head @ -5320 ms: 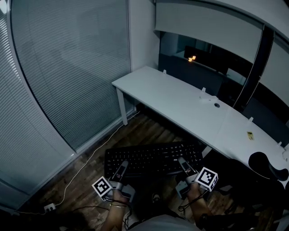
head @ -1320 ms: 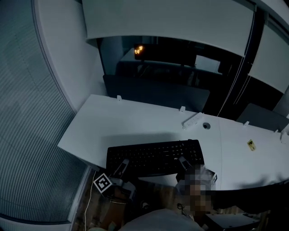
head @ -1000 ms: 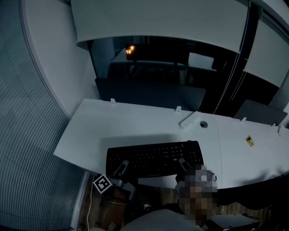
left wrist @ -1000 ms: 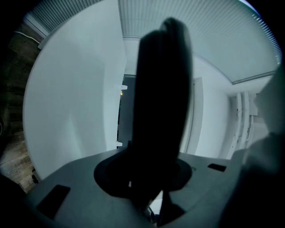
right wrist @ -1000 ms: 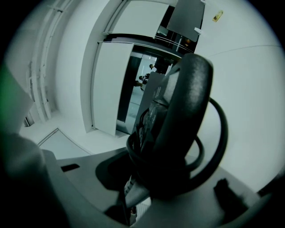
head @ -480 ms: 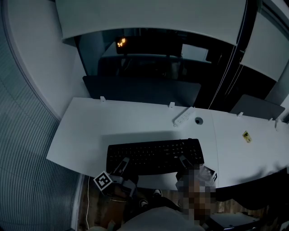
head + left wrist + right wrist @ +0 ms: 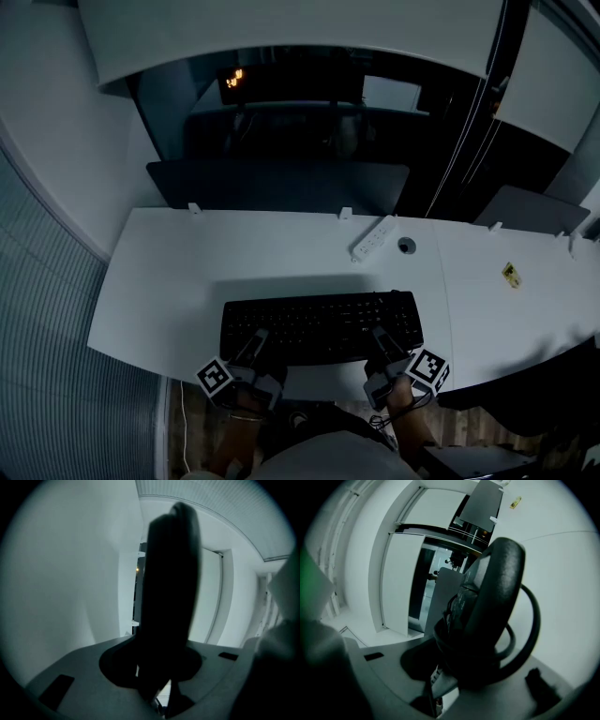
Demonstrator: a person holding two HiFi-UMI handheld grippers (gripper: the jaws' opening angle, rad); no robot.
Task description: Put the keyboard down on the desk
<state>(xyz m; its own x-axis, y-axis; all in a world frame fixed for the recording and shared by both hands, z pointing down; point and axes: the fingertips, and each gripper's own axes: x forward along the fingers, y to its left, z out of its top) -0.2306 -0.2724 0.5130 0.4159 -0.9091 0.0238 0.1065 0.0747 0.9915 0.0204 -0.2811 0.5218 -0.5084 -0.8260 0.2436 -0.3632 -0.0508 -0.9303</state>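
Observation:
A black keyboard [image 7: 321, 325] lies flat over the near part of the white desk [image 7: 169, 281] in the head view. My left gripper [image 7: 255, 345] is shut on its near left edge, and my right gripper [image 7: 382, 342] is shut on its near right edge. Seen end-on, the keyboard [image 7: 171, 592] fills the middle of the left gripper view as a dark upright slab. In the right gripper view the keyboard [image 7: 497, 602] stands edge-on with its coiled cable [image 7: 529, 620] beside it. Whether the keyboard touches the desk I cannot tell.
A white power strip [image 7: 373, 239] and a round cable hole [image 7: 405, 246] lie on the desk behind the keyboard. A small yellow tag [image 7: 510, 274] sits at the right. A dark partition [image 7: 281, 187] runs along the desk's far edge. Slatted blinds [image 7: 47, 375] stand at the left.
The keyboard and both grippers have moved forward over the desk and come down a little. The desk has slid nearer in the head view. Both grips are unchanged.

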